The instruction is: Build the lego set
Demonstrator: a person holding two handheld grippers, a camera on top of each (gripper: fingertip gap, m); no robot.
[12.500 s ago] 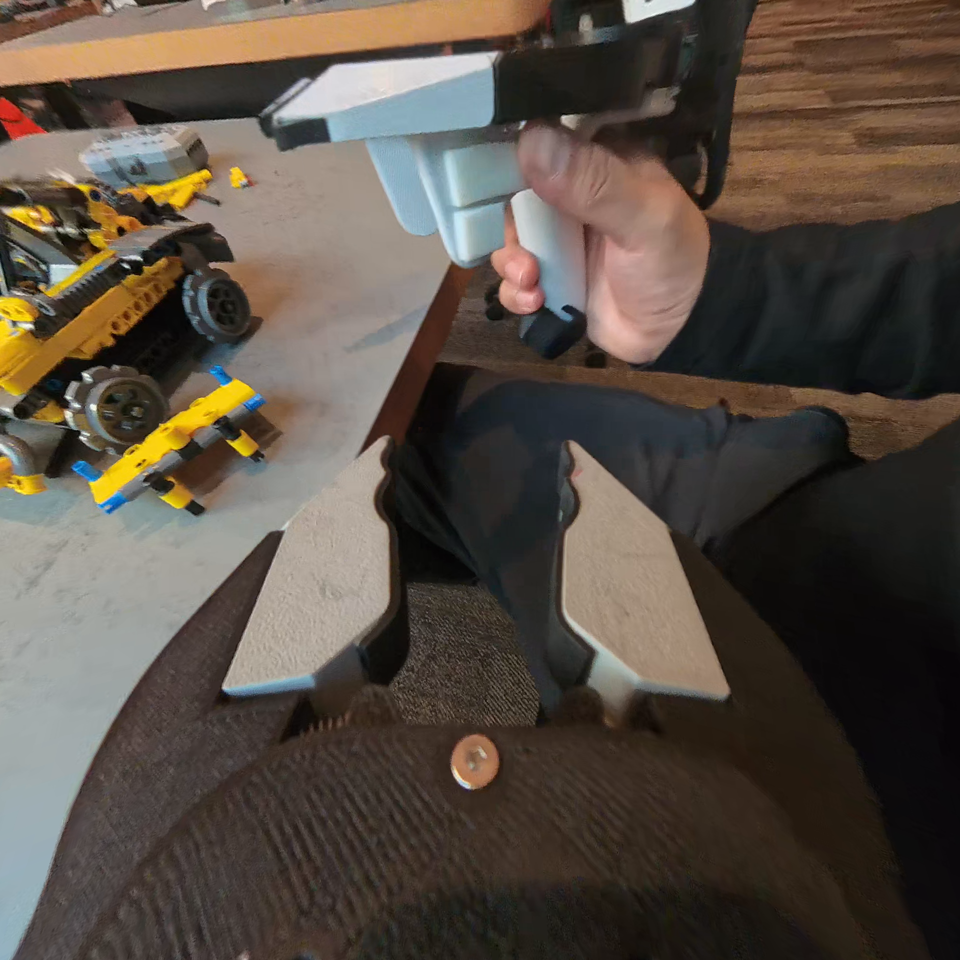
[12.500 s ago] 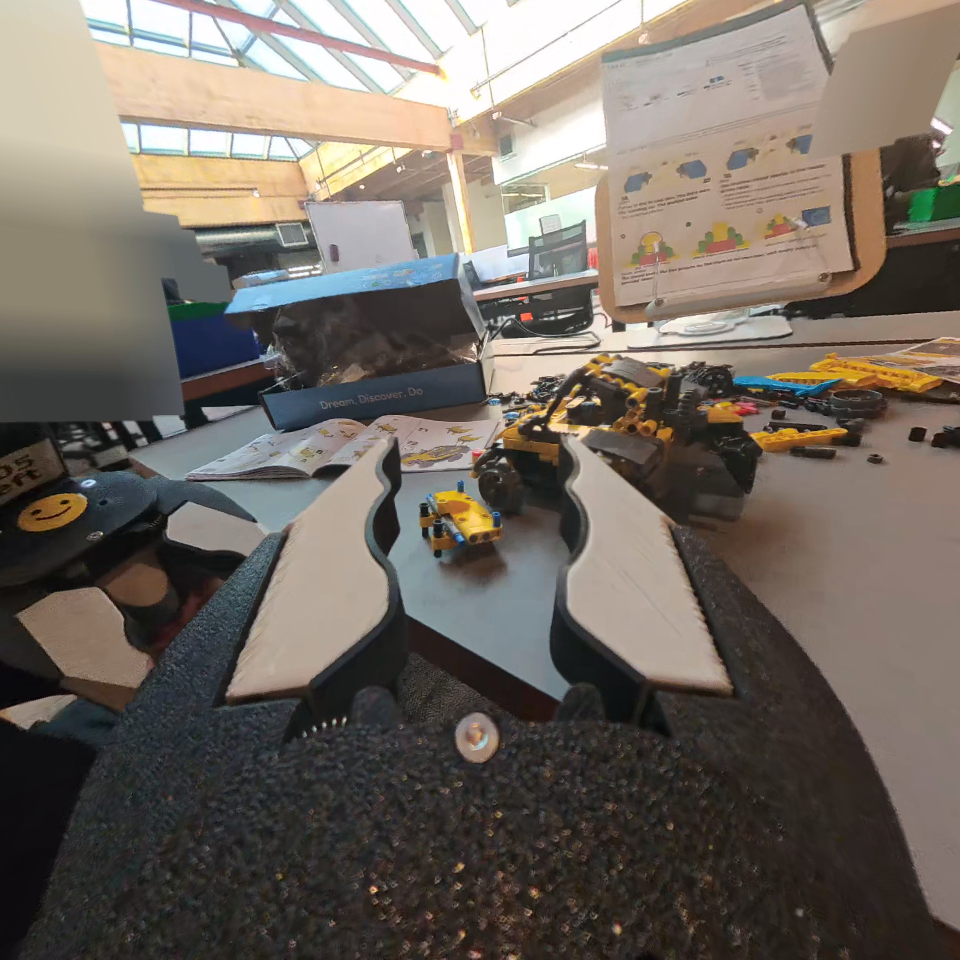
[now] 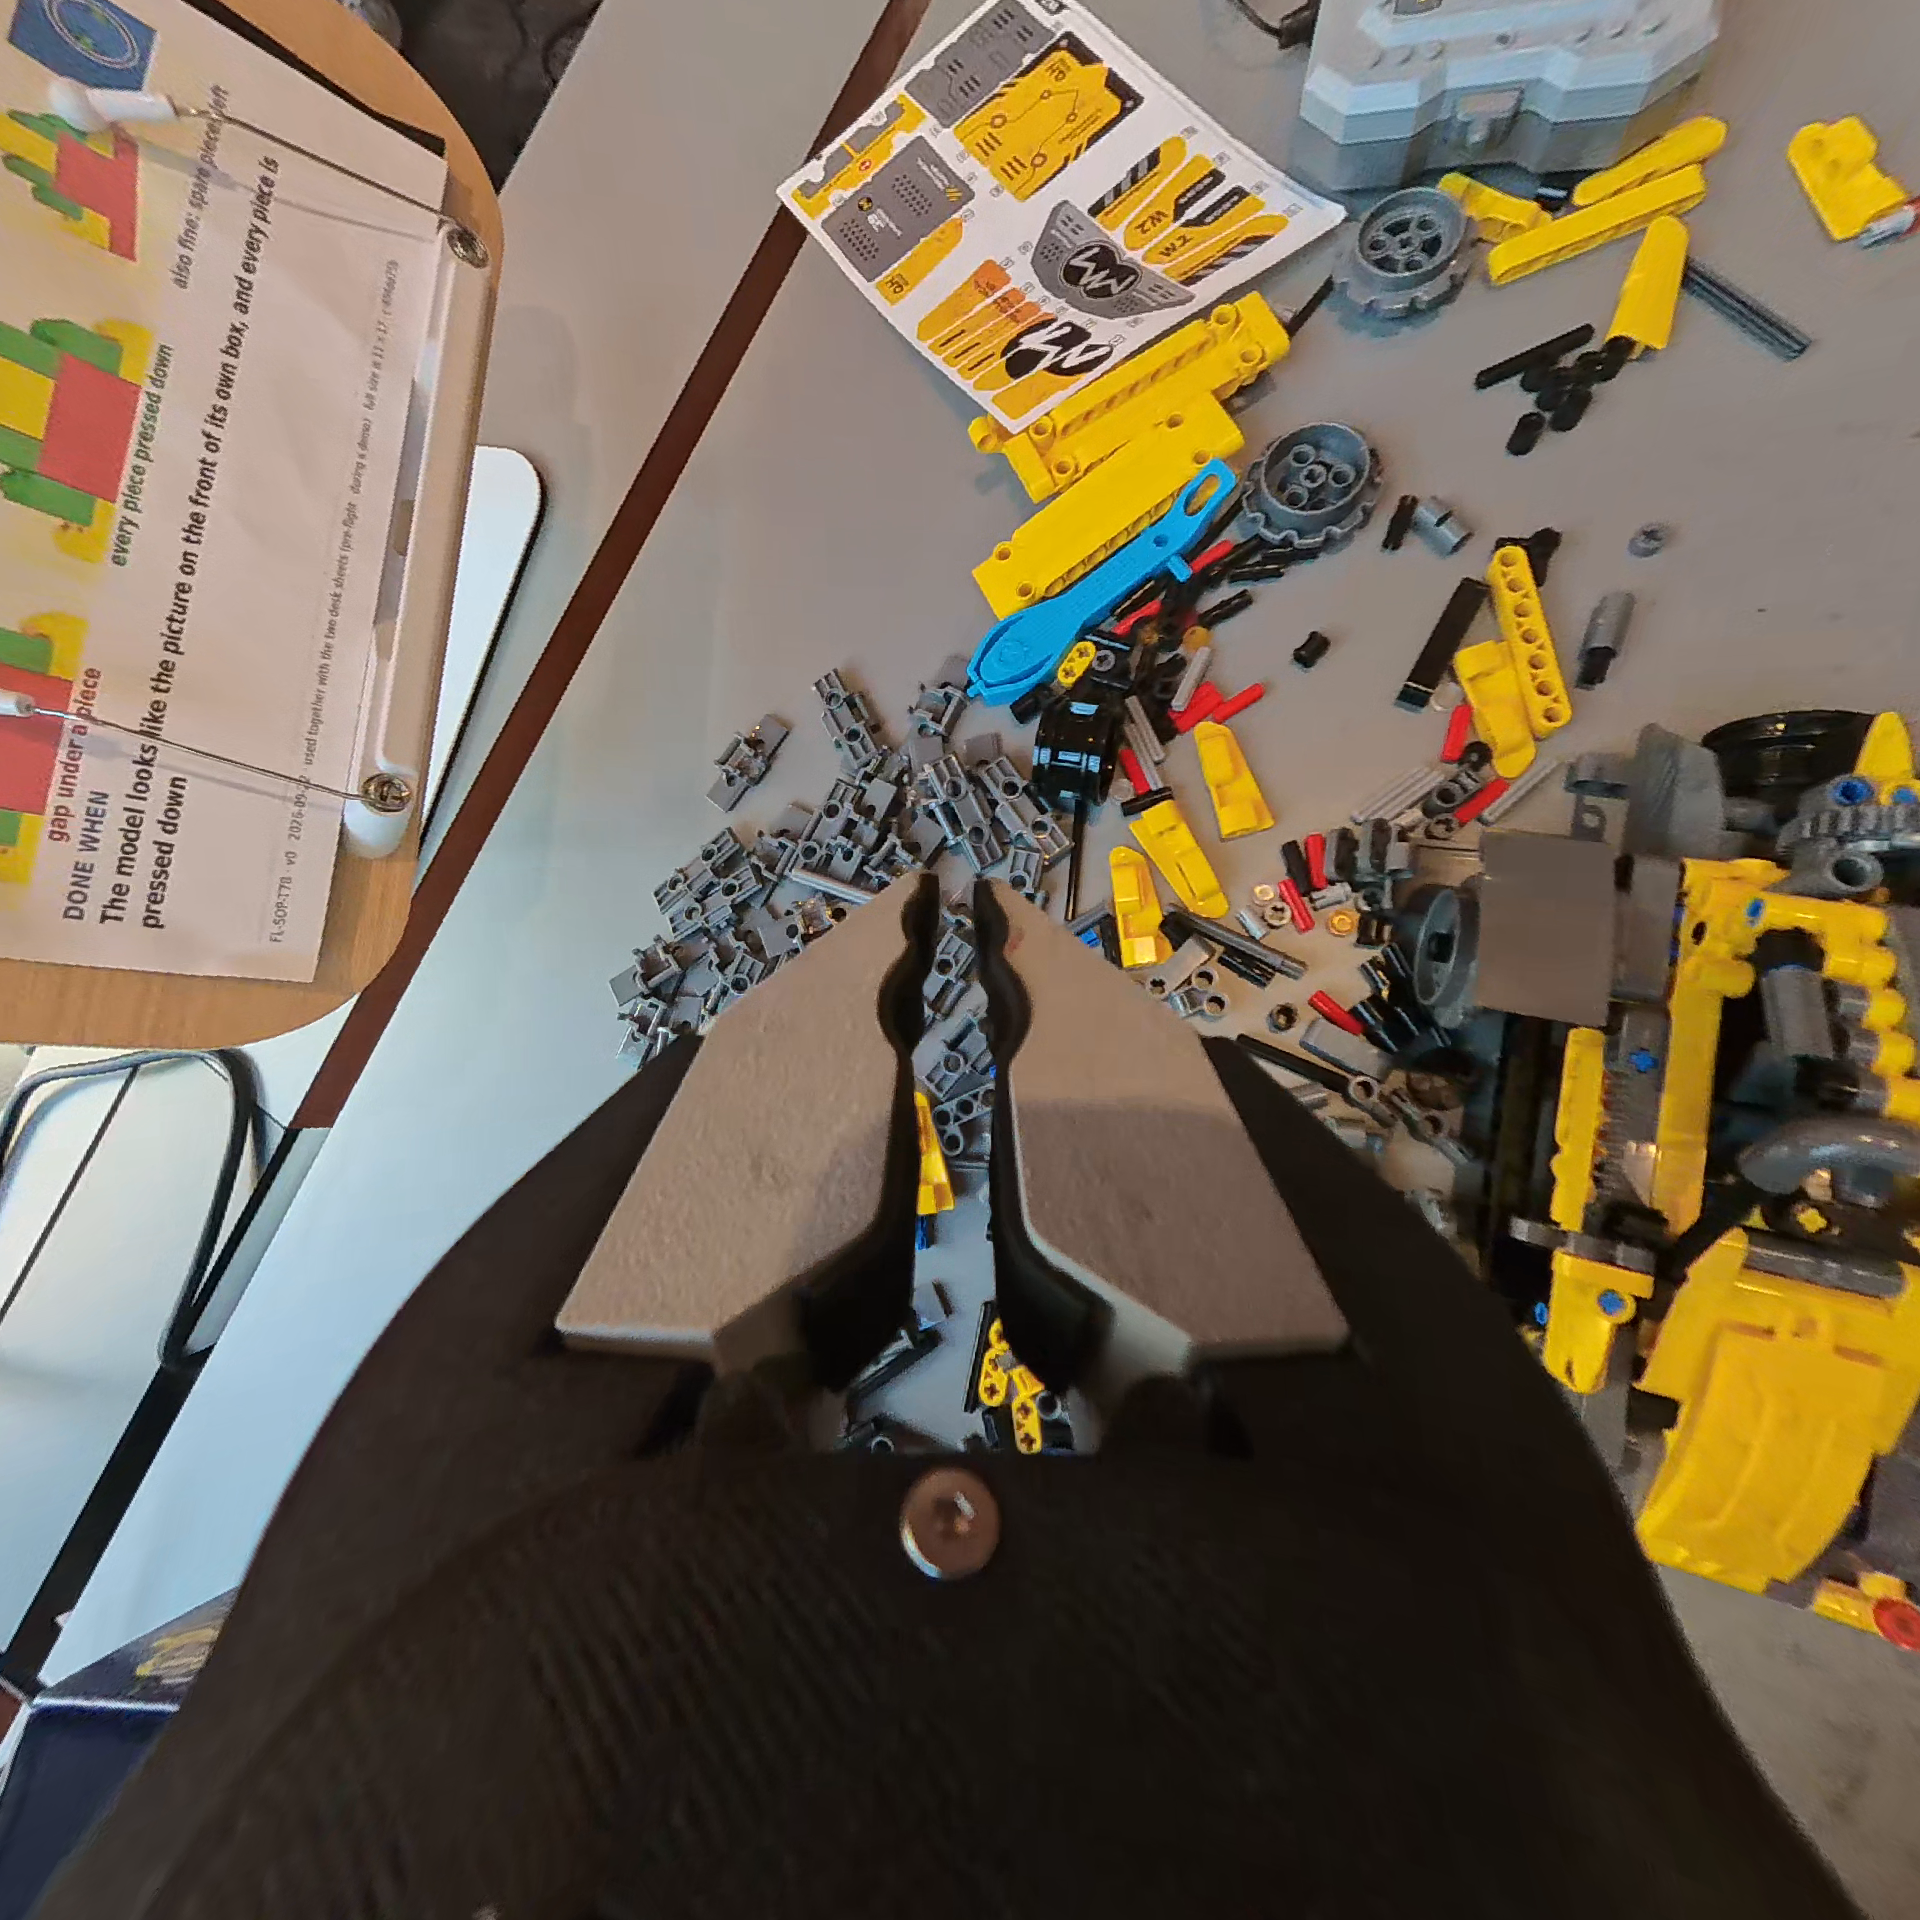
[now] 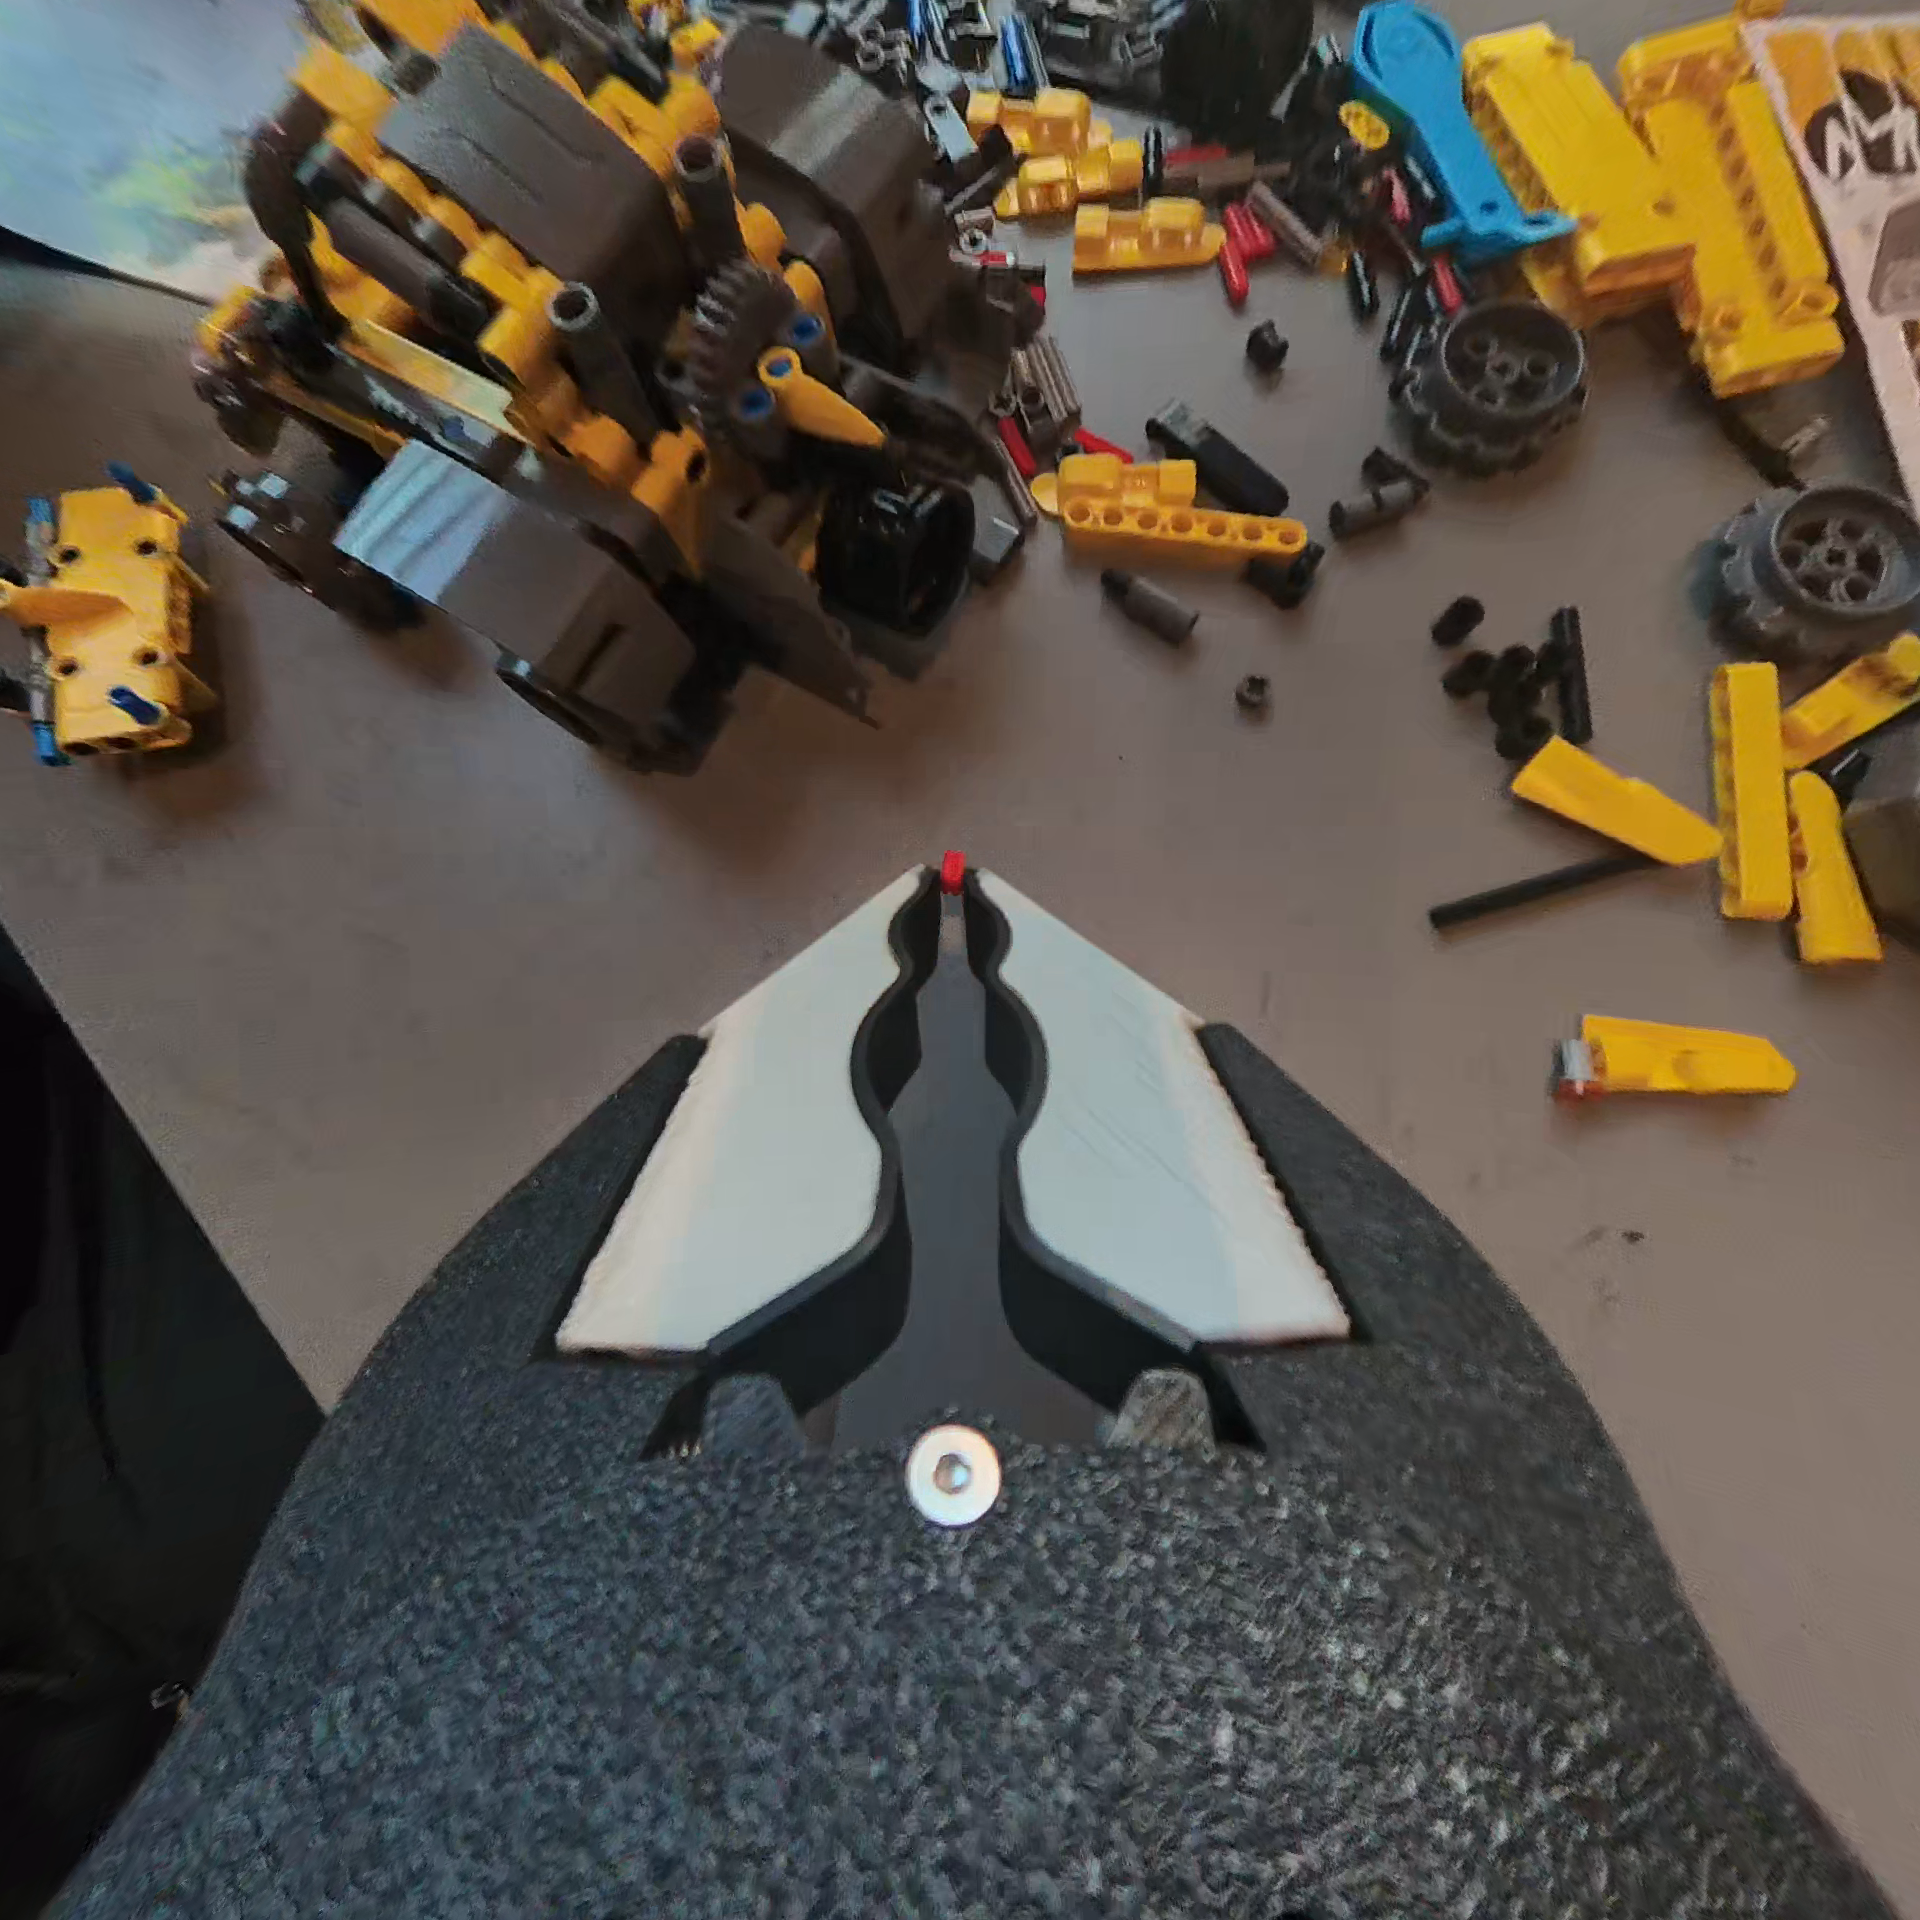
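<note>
right claw (image 4: 948, 883) pinches a tiny red peg (image 4: 950, 871) at its tips above the desk (image 4: 623, 935). it looks light, stiff and easily dropped. left claw (image 3: 951, 896), nearly closed and empty, hovers over grey links (image 3: 831, 852).

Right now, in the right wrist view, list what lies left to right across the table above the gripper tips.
Small yellow block assembly → yellow and dark grey vehicle model → long yellow holed beam → dark toothed wheel → grey spoked wheel.

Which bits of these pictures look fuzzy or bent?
Right wrist view: the half-built yellow and black brick vehicle is smeared at the top left, while the tiny red peg pinched in the right gripper is sharp. Left wrist view: the brown table edge curves.
</note>
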